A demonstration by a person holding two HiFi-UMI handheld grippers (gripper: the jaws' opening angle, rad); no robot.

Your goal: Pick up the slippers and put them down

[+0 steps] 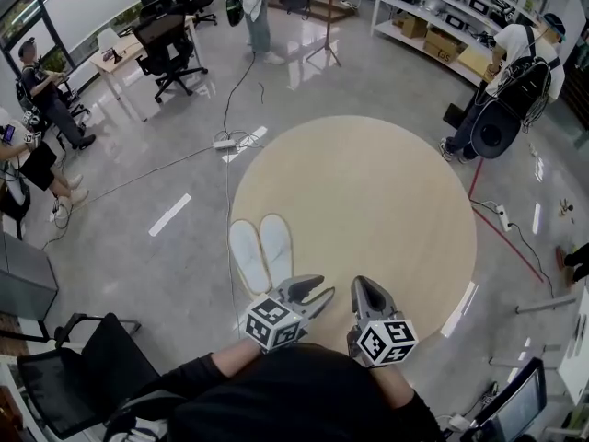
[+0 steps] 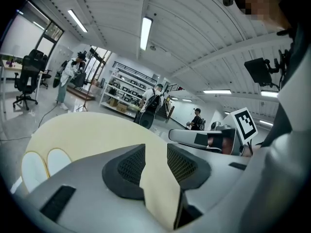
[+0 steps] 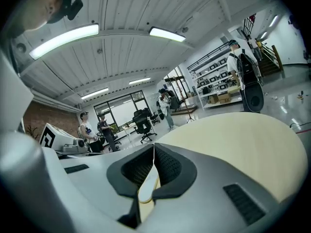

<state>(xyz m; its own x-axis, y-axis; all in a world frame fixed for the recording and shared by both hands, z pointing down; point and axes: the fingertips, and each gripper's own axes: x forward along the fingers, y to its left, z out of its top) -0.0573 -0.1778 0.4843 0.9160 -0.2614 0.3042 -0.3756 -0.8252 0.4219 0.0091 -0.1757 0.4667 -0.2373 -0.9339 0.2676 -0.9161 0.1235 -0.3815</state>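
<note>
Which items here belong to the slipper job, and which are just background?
Job: white slippers, round table, left gripper (open), right gripper (shut).
Lying about: office chair, power strip on the floor, shelves.

site: lab/office hall | evidence: shelves (image 1: 460, 7) with boxes; office chairs (image 1: 166, 49); floor cables (image 1: 225, 141); ceiling striplights (image 2: 146, 30)

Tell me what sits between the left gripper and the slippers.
Nothing: in the head view only a short strip of bare table separates the left gripper, jaws apart and empty, from the slippers.
</note>
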